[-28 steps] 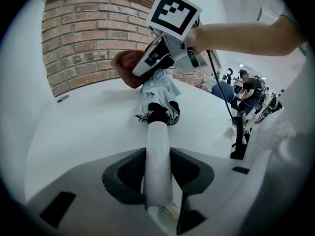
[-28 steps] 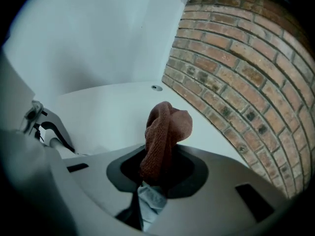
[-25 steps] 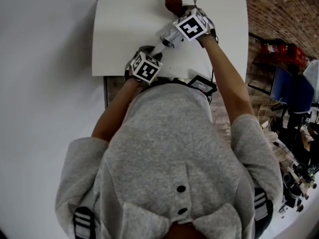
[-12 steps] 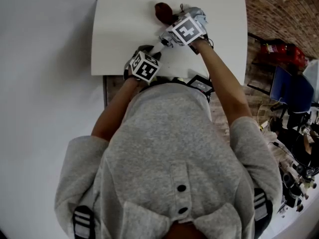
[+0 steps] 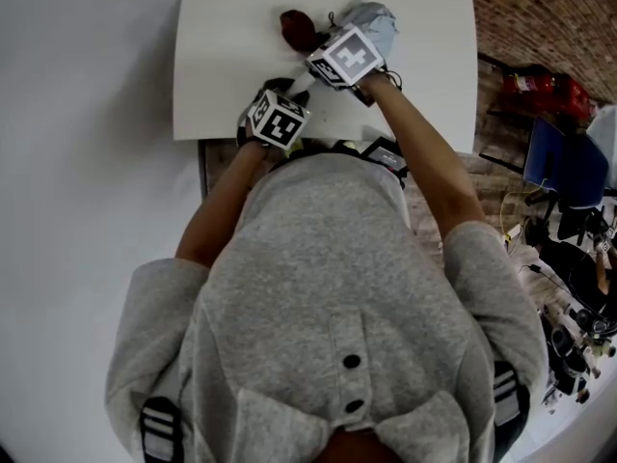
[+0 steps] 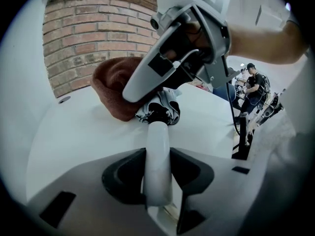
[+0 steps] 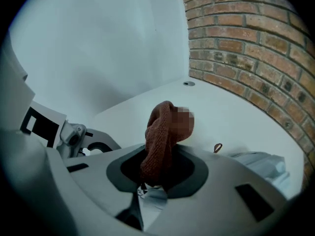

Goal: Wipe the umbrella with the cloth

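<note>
White table [image 5: 227, 61]: fills the upper part of the head view, with a brick wall [image 6: 93, 33] rising behind its far edge in both gripper views.

Person in a grey top [image 5: 328, 297]: stands at the table's near edge with both forearms reaching forward over it.

Umbrella [image 5: 374, 17]: folded. It runs from the near edge obliquely away and to the right, low over the table's right half. Its white handle [image 6: 157, 151] points toward the person, and its patterned black-and-white canopy [image 6: 160, 111] begins just past the handle. The pale far end of the canopy shows at the lower right of the right gripper view [image 7: 261, 162]. Whether the umbrella rests on the table cannot be told.

Right gripper [image 5: 310, 42]: crosses above the umbrella from the right. Its 2 jaws are clamped on the cloth, which bulges up between them [image 7: 160, 173]. In the left gripper view its pale body [image 6: 177, 48] hangs directly over the canopy.

Left gripper [image 5: 291, 93]: sits at the table's near edge, its 2 jaws closed tight on the white handle [image 6: 157, 178]. Its marker cube shows at the left of the right gripper view [image 7: 42, 124].

Cloth [image 5: 295, 29]: reddish-brown and bunched. It lies against the left side of the canopy near the handle [image 6: 115, 87], standing upright in the right gripper's grasp [image 7: 165, 129].
</note>
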A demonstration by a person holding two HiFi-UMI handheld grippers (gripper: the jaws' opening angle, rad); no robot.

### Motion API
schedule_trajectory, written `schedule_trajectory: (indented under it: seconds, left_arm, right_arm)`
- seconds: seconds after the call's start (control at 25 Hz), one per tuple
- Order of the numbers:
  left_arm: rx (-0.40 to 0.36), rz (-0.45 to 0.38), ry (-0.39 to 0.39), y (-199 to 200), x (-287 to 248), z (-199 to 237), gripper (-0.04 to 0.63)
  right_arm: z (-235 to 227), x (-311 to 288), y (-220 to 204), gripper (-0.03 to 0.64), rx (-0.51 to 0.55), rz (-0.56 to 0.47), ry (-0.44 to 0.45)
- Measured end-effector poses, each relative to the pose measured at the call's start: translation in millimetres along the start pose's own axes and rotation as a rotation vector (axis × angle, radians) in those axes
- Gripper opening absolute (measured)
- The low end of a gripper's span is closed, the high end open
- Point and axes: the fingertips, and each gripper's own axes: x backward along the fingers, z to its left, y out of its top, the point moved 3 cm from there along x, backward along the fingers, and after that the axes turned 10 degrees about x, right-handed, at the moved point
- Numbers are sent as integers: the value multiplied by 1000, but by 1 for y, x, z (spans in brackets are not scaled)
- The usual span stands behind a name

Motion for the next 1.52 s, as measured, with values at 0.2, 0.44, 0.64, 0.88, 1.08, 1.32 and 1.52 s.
schedule_trajectory:
  seconds: [0.2, 0.44, 0.64, 0.88, 1.08, 1.32, 1.52]
  left_arm:
    - [-3, 3, 1, -3, -1, 1, 155]
    - [-1, -3, -5, 5, 3, -2, 155]
    - [2, -8, -7, 9, 12, -4, 155]
    - [6, 1, -21, 2, 10, -1, 155]
    - [-4, -60, 5, 6, 26, 5, 158]
    - [77, -285, 42, 33, 72, 30, 160]
    - [105, -510, 6, 74, 128, 23, 152]
  right_arm:
    - [18, -2, 2, 95, -55, -37, 74]
    - [26, 8, 5, 96, -142, -85, 146]
    - [36, 35, 17, 96, -199, -162, 187]
    - [37, 79, 21, 96, -215, -288, 142]
    - [31, 140, 21, 97, -181, -434, -10]
    - [11, 218, 5, 97, -183, -595, -336]
    - [3, 271, -24, 97, -272, -675, -575]
